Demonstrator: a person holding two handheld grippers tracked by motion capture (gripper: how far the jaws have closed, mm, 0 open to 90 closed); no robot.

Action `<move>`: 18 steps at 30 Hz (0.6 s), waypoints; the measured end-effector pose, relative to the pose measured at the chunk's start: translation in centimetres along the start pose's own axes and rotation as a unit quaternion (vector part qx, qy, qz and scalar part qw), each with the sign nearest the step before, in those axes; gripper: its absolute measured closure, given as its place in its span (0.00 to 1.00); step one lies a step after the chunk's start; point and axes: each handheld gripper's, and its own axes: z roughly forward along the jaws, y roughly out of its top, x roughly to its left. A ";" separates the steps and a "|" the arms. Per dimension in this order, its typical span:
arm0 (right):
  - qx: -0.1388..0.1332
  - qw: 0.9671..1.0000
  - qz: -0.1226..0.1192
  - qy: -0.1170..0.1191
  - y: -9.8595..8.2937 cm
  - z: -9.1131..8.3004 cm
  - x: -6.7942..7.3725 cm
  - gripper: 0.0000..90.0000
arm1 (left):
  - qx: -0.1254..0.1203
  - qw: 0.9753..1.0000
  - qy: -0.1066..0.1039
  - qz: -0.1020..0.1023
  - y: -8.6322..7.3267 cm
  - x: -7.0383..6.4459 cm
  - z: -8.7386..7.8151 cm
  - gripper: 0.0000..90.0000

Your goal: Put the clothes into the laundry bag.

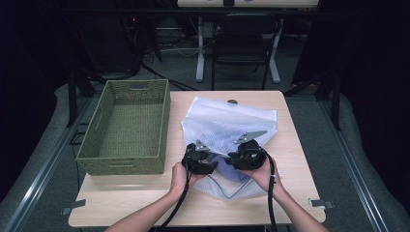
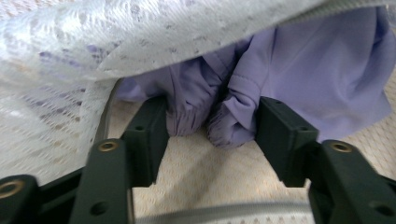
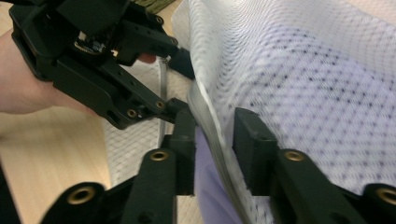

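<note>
A white mesh laundry bag [image 1: 227, 121] lies in the middle of the table with a purple garment [image 1: 234, 173] inside its near opening. My left gripper [image 1: 212, 164] reaches into that opening. In the left gripper view it [image 2: 212, 135] stands open, with bunched folds of the purple garment [image 2: 317, 79] between its jaws and the mesh bag [image 2: 56, 56] draped above. My right gripper [image 1: 231, 157] faces it from the right. In the right gripper view it [image 3: 212, 140] is shut on the zipped rim of the mesh bag [image 3: 317, 84], holding the top layer up over the purple garment [image 3: 210, 186].
A green woven basket [image 1: 138, 84] with nothing in it stands on the left half of the wooden table [image 1: 145, 193], close to the bag. A black chair [image 1: 241, 43] and desk legs stand beyond the far edge. The left hand [image 3: 23, 88] shows in the right gripper view.
</note>
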 end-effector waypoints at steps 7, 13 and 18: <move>0.005 0.999 -0.025 -0.026 0.6 1.2 1.0 0.97 | -0.013 1.000 0.004 -0.015 -0.2 0.0 0.2 0.75; -0.027 0.999 -0.010 0.024 1.0 -0.6 1.4 0.98 | -0.026 0.999 0.018 -0.018 -0.2 -0.3 0.2 0.80; -0.017 0.999 -0.004 0.042 0.7 -0.8 1.0 0.98 | -0.024 0.999 0.023 -0.010 -0.2 -0.3 0.1 0.80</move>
